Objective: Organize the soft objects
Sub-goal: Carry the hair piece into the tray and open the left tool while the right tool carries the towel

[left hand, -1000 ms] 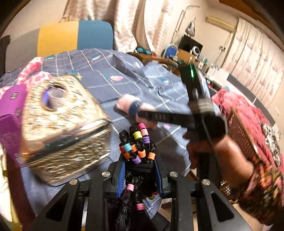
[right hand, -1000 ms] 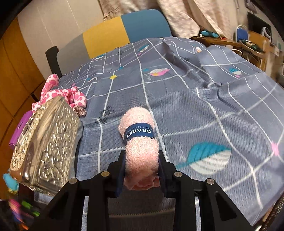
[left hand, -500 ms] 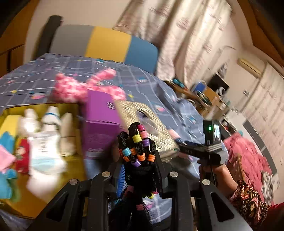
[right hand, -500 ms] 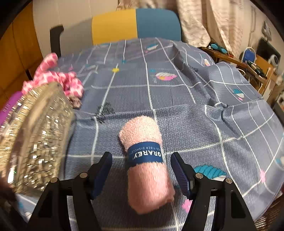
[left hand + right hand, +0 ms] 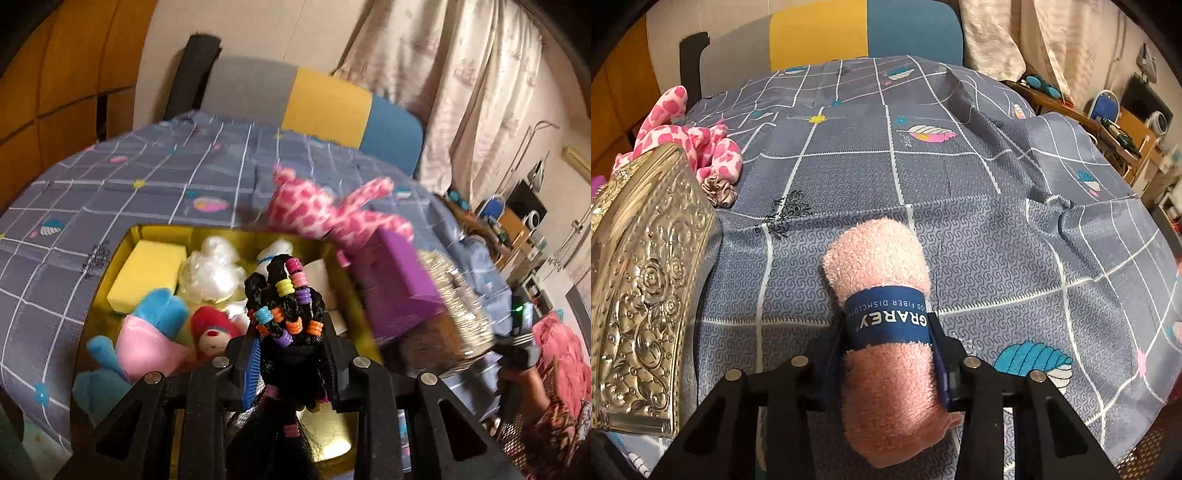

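Left wrist view: the grey grid-patterned cloth [image 5: 122, 192] fills the upper left and centre of the frame; it is not clear whether it covers a bed or a table. Your yellow-lined box [image 5: 122, 254] sits lower centre on it. Inside: a yellow sponge [image 5: 147, 269] at the upper left, a white fluffy bundle [image 5: 214, 273] beside it, a blue and pink plush [image 5: 147, 332] lower left, a red-capped doll [image 5: 214, 328] next to that. The pink spotted plush [image 5: 321, 210] lies at the box's upper right rim, blurred, with the purple box [image 5: 399, 280] and the embossed metal tin [image 5: 458, 306] to its right.

Your left claw [image 5: 290, 354] is clamped narrow on the black braided hairpiece with coloured beads [image 5: 288, 306], which is over the box's near edge, in front of the items inside.

Right wrist view: the tin [image 5: 646, 295] stands along the left edge, close to but apart from the claw. Your right claw [image 5: 890, 354] has just been closing; the rolled pink dishcloth [image 5: 886, 332] lies lengthwise between the jaws at bottom centre, pads against its blue paper band.
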